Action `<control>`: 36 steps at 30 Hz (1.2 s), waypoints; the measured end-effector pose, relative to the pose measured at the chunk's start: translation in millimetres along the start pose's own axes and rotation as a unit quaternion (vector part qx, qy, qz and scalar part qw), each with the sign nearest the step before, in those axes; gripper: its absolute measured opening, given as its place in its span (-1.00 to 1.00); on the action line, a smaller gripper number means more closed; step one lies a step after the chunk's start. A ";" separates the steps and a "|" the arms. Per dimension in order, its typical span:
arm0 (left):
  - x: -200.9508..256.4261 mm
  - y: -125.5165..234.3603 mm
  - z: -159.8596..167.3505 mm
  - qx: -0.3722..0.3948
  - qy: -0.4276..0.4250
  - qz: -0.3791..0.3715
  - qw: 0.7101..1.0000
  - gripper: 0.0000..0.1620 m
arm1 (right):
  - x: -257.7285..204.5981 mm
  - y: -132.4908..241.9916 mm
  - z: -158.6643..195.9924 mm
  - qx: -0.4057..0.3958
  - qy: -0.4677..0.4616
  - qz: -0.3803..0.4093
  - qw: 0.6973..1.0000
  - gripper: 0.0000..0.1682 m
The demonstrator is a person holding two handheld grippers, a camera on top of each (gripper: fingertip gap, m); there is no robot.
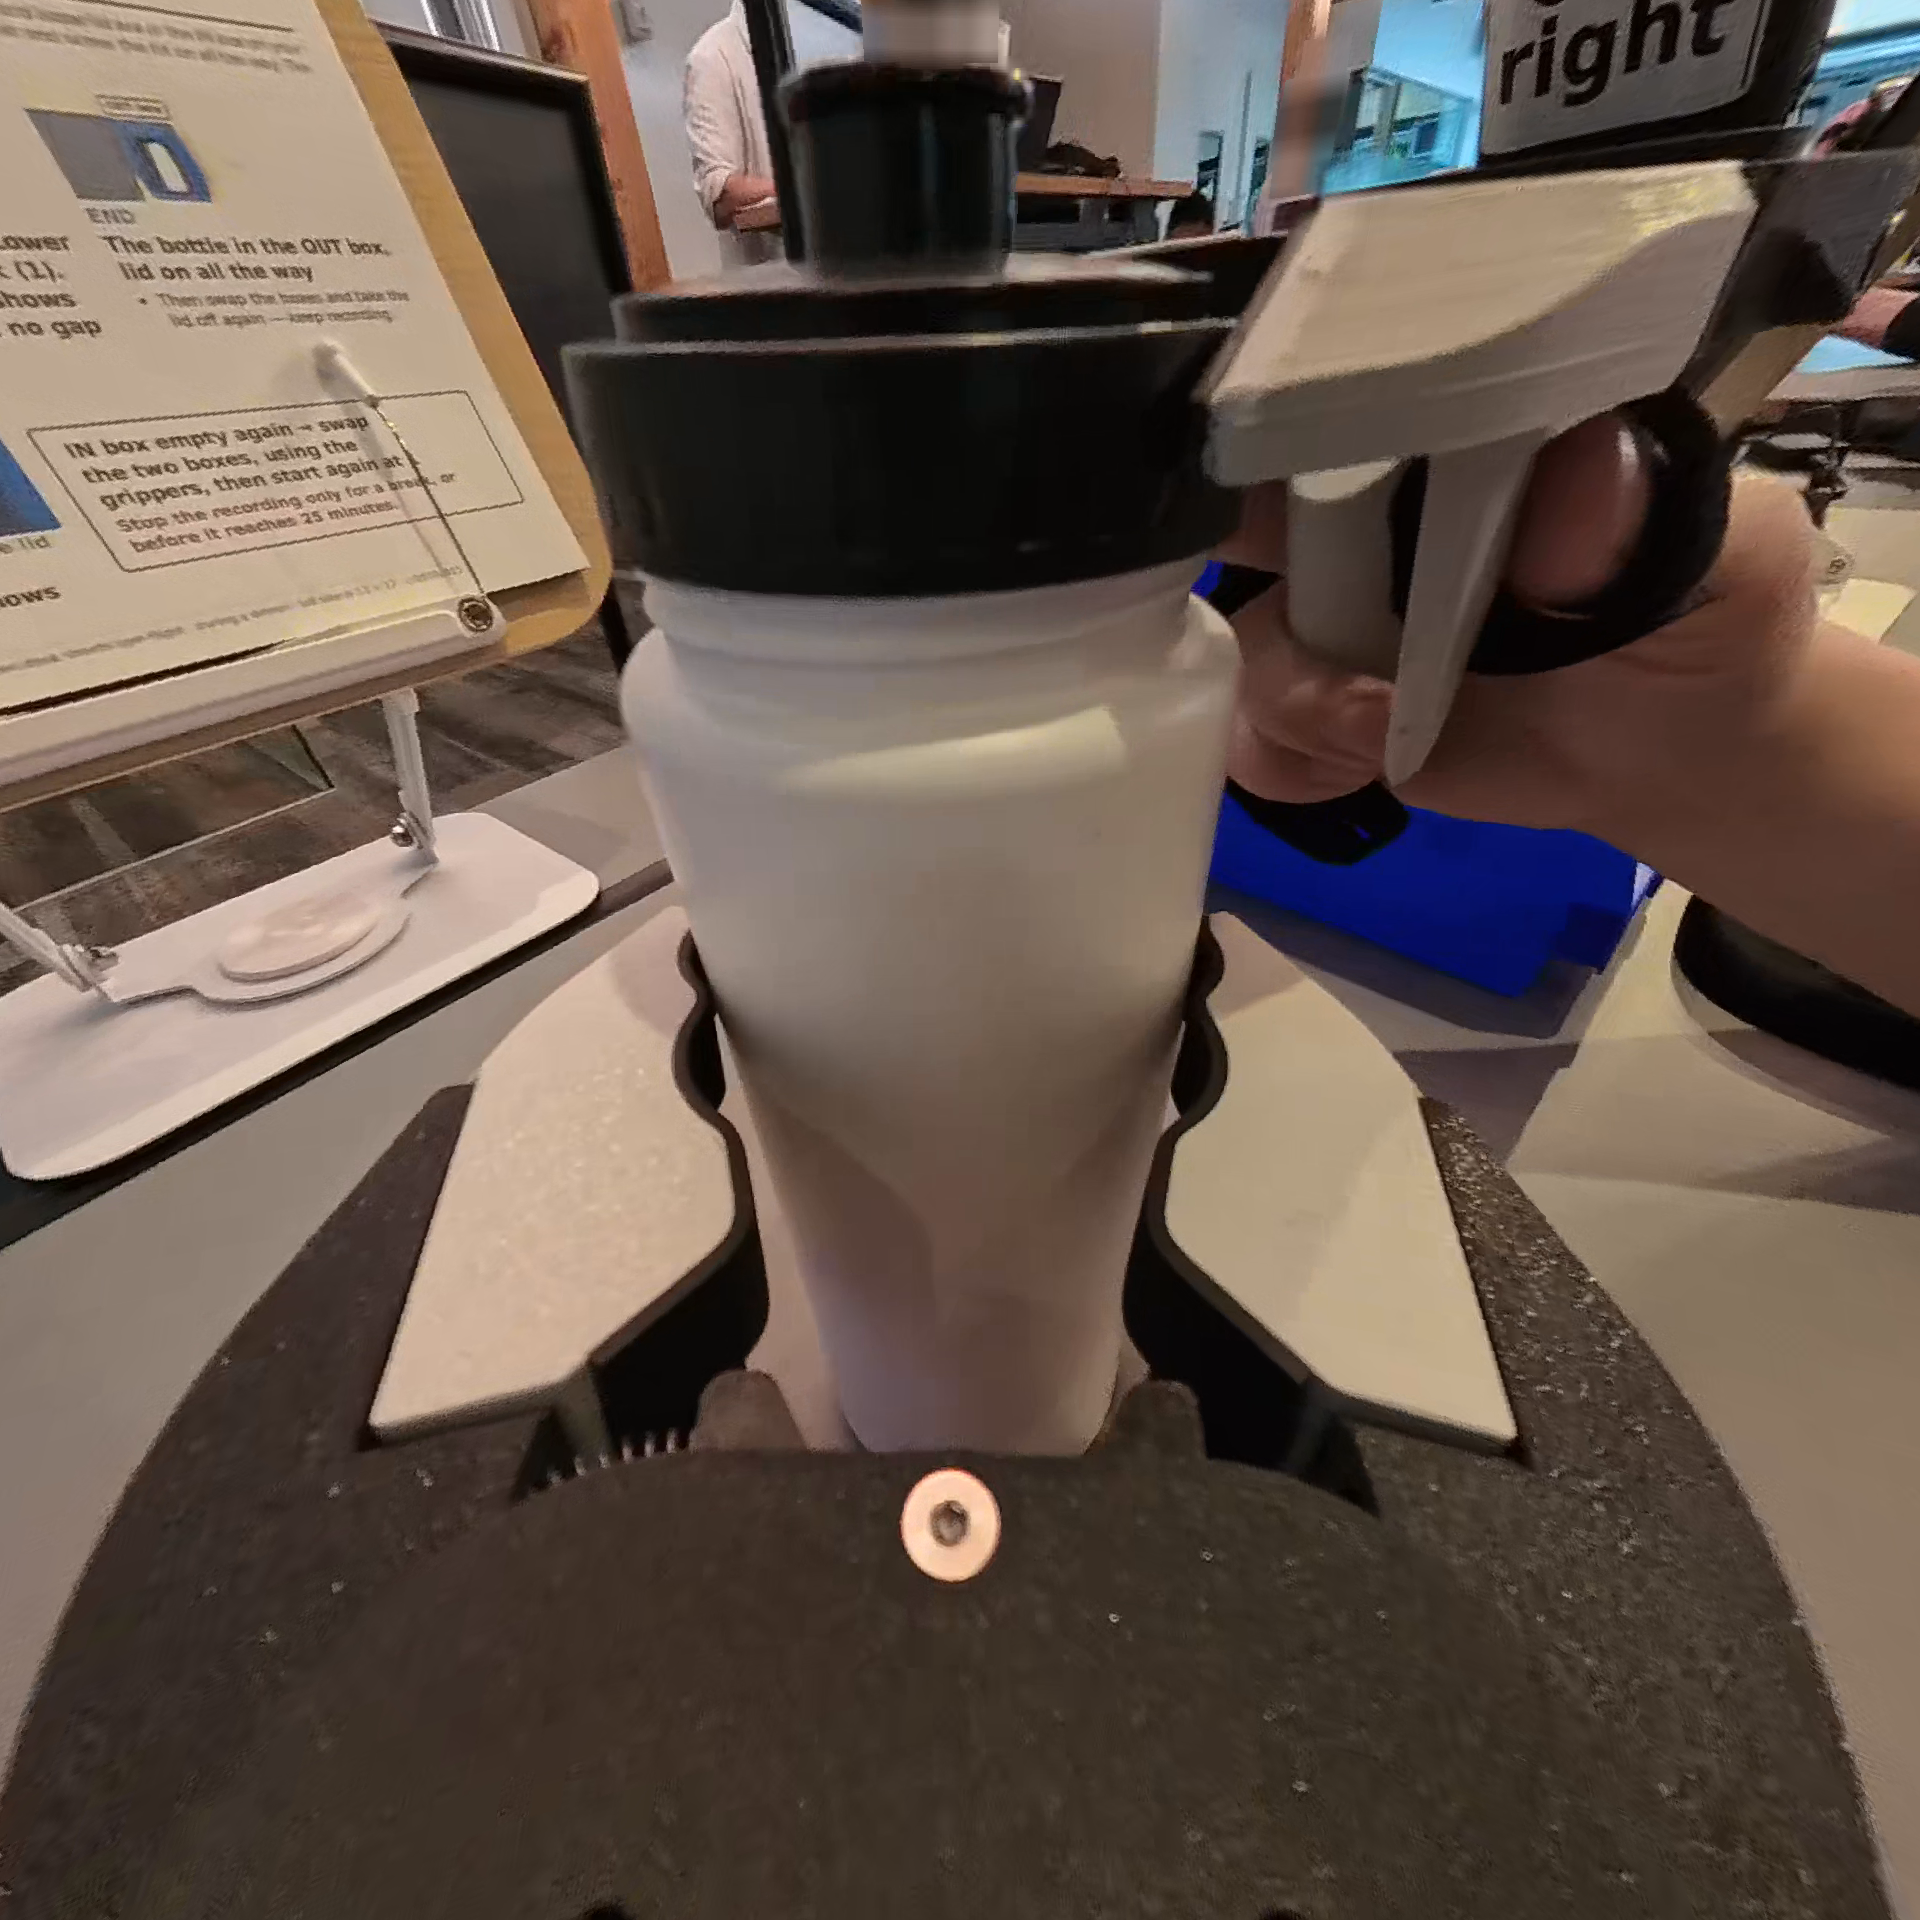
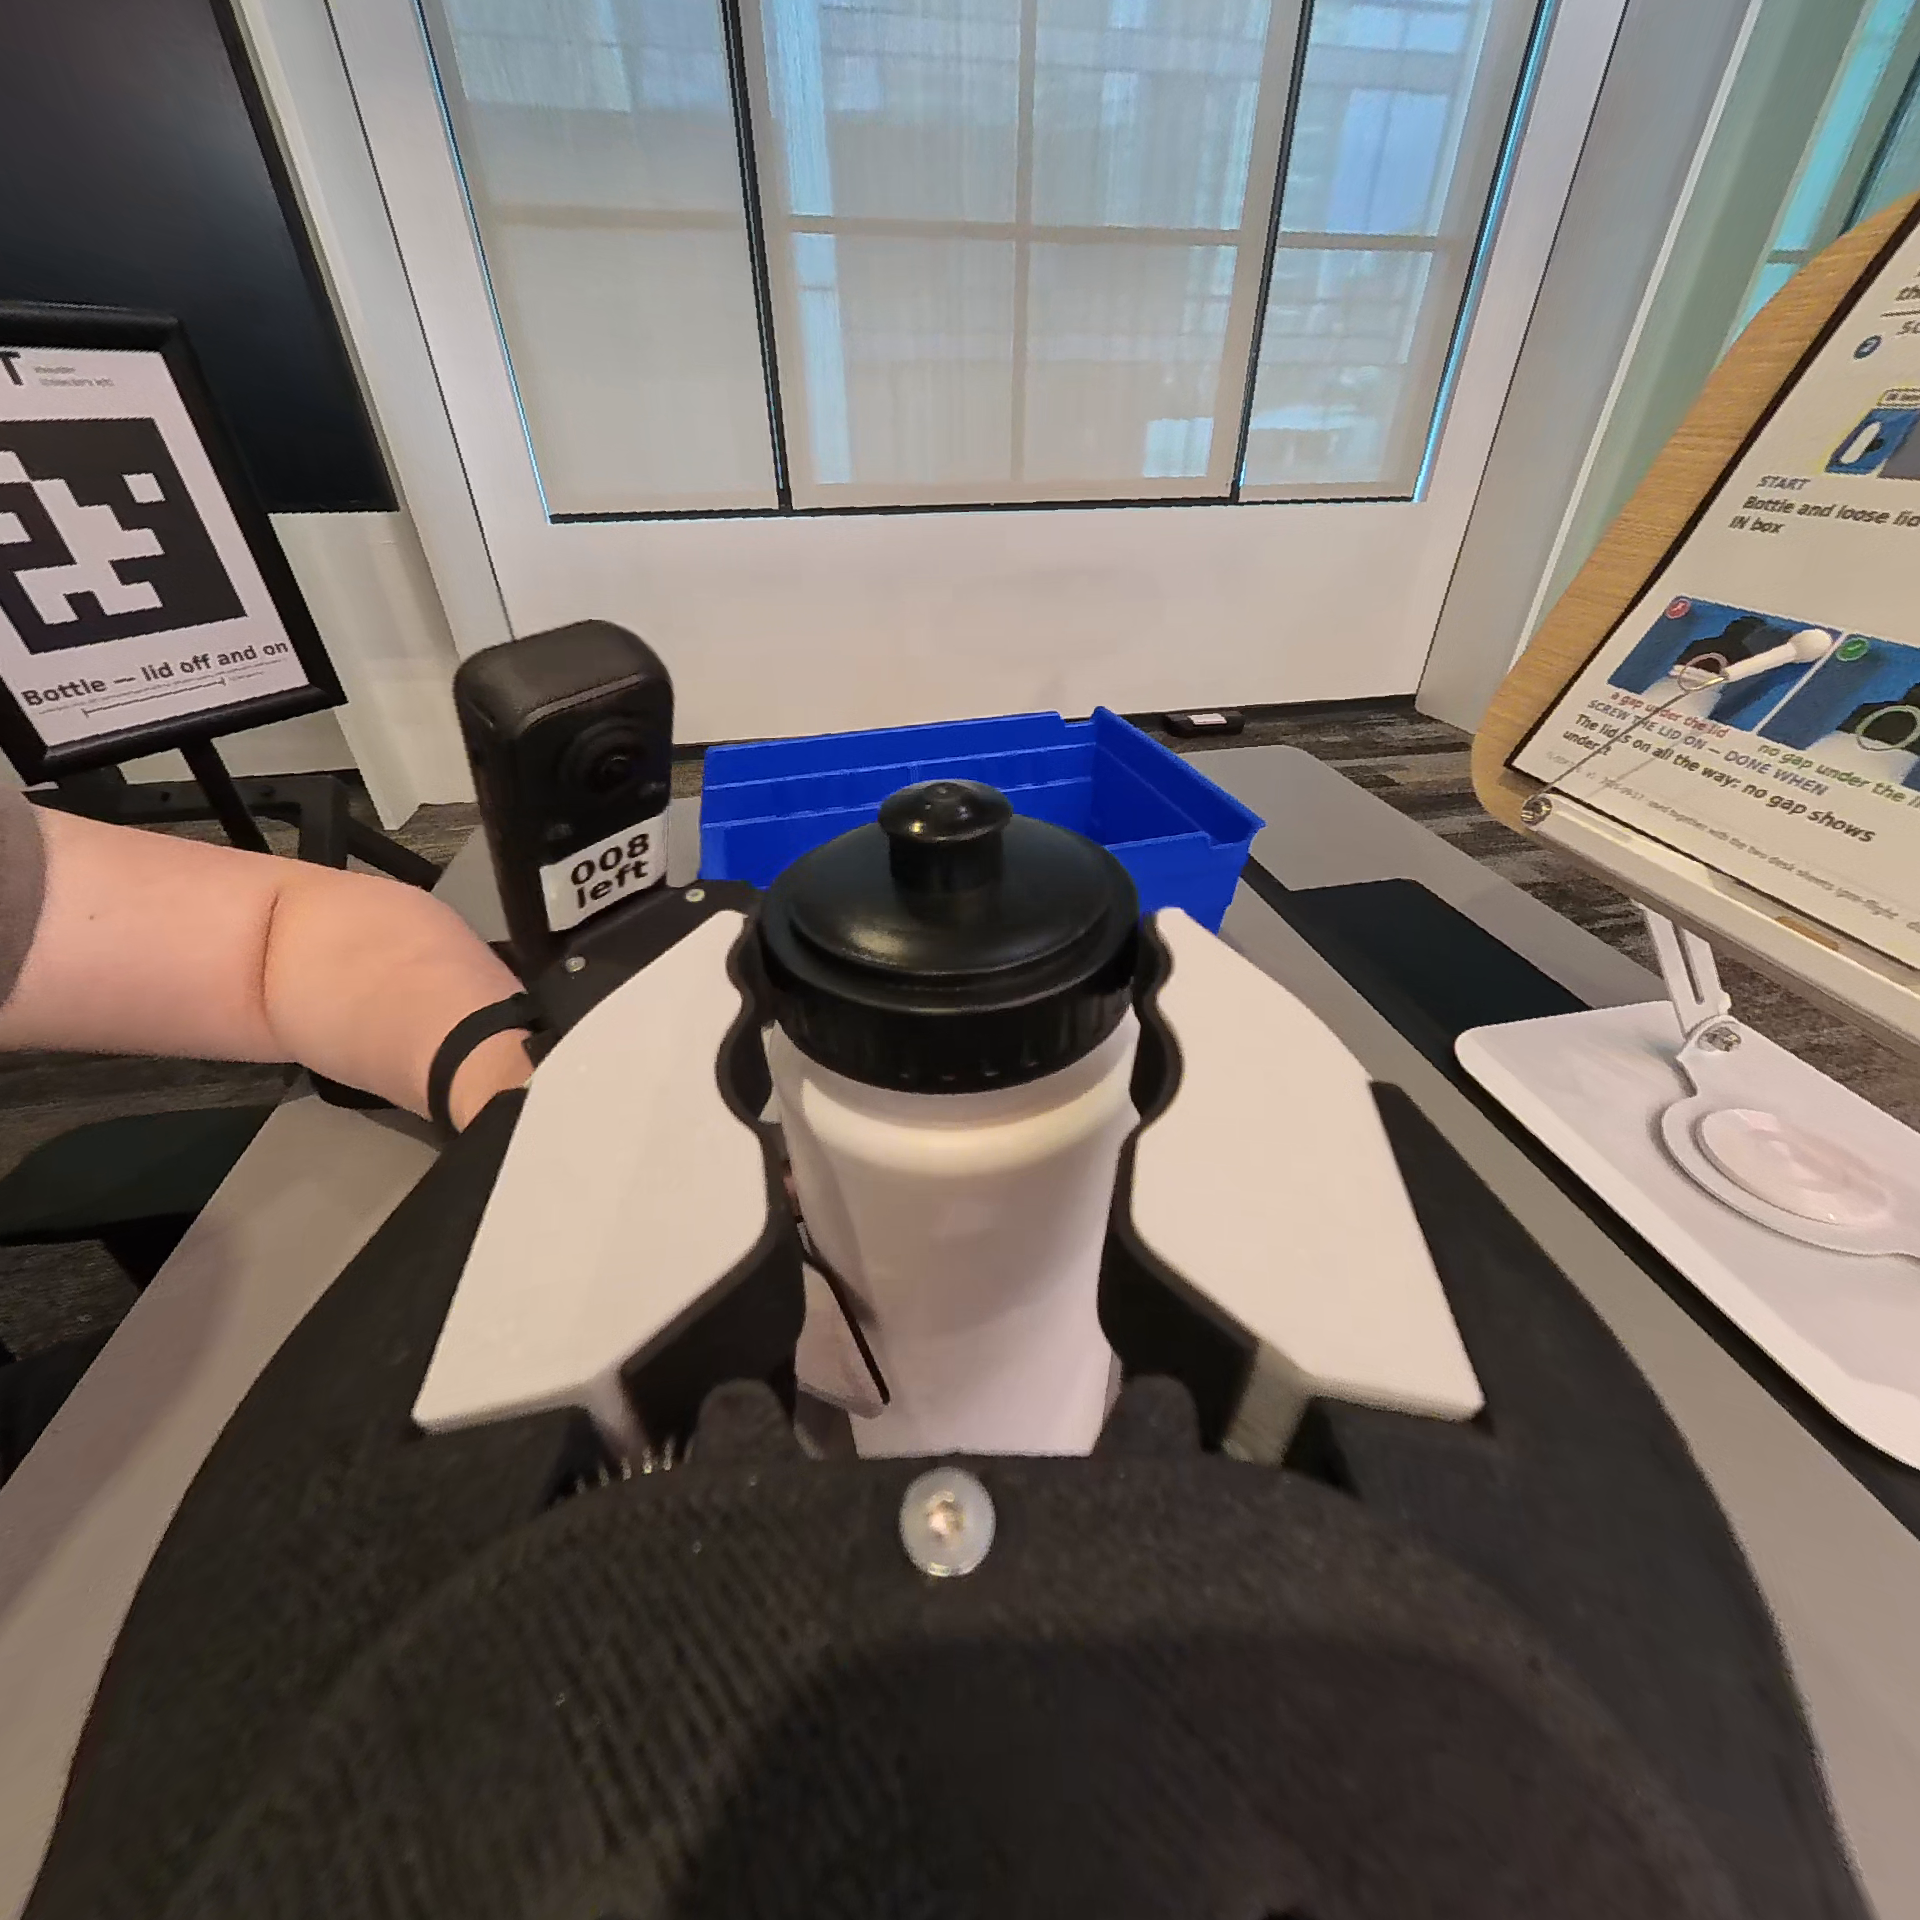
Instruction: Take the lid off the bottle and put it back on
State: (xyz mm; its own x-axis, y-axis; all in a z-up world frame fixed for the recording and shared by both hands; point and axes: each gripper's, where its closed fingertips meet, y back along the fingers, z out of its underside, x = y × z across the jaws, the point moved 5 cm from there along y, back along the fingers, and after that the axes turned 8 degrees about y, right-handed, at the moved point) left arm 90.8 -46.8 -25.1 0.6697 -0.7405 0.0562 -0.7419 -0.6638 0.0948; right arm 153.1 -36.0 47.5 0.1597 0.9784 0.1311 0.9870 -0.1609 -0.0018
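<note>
Bottle [image 1: 935, 935]: a white plastic one, standing upright with its black lid [image 1: 904, 457] on its neck. In the left wrist view the left gripper [image 1: 940, 1039] has its jaws closed on the lower body of the bottle, the dark scalloped inner edges pressed against both sides. Whether the base rests on the grey worktop [image 1: 1714, 1299] or is held just above it cannot be told, since the gripper hides it.

In the right wrist view the right gripper [image 2: 951, 997] comes at the lid [image 2: 945, 956] from the other side, its jaws standing on either side of the lid's ribbed skirt. They look to be touching or nearly touching it, so I judge that they hold the lid, though a slight gap cannot be ruled out. The bottle [image 2: 956, 1195] shows white below the lid, and the left gripper [image 2: 623, 914] shows behind it, held by a hand [image 2: 364, 997].

The lid sits level and low on the neck, with no clear gap beneath it. From the pictures alone I cannot say whether it is about to be unscrewed or is being tightened. Either way, the turning is the step in hand.

A blue bin [image 2: 977, 810] stands just behind the bottle, and an instruction sheet on a stand [image 2: 1714, 623] is off to one side.
</note>
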 end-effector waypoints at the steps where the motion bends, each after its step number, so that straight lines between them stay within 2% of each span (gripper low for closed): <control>1: -1.5 0.0 0.0 -0.001 0.003 0.002 1.000 0.06 | 0.1 -0.6 0.1 0.000 -0.001 0.004 1.000 -0.17; 6: -1.5 -0.2 -0.2 -0.007 0.000 0.003 1.000 0.06 | -2.2 -0.4 -0.5 -0.014 0.021 0.031 0.999 -0.17; 12: -6.9 -3.4 -0.7 -0.010 0.017 -0.018 1.000 0.06 | 0.2 -4.8 2.4 -0.023 -0.010 0.110 0.994 -0.17; 16: -6.9 -3.8 -0.6 -0.008 0.010 -0.016 1.000 0.06 | -4.0 -4.8 1.5 -0.034 0.008 0.141 0.989 -0.17; 19: -5.7 -4.0 -0.2 -0.001 0.003 0.036 0.999 0.06 | -6.0 1.6 -2.0 -0.029 -0.005 0.104 0.994 -0.15; 21: -5.6 -4.1 0.1 -0.001 0.008 0.077 0.997 0.06 | -6.1 11.8 -8.9 -0.018 -0.019 0.051 0.998 -0.04; 24: -0.6 -2.3 0.4 0.003 0.029 0.142 0.989 0.05 | -0.5 31.3 -16.3 -0.009 -0.032 -0.003 0.999 -0.04; 28: 10.5 0.6 2.4 0.005 0.017 0.196 0.980 0.05 | -4.3 42.5 -9.0 -0.043 -0.031 -0.068 0.996 -0.04; 33: 18.6 2.3 3.4 0.006 0.012 0.236 0.972 0.05 | -11.8 33.3 -5.4 -0.051 -0.041 -0.073 0.995 -0.05; 36: 22.7 2.3 2.6 -0.008 0.019 0.254 0.967 0.05 | -9.5 26.0 -1.3 -0.048 -0.077 -0.075 0.993 -0.04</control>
State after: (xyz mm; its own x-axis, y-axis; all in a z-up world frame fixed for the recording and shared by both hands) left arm 104.2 -65.4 -26.2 0.2200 -0.9660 0.1357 -0.9751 -0.2136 0.0600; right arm 177.2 -49.6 47.5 0.0194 0.9993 -0.0310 0.9948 -0.0162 0.1009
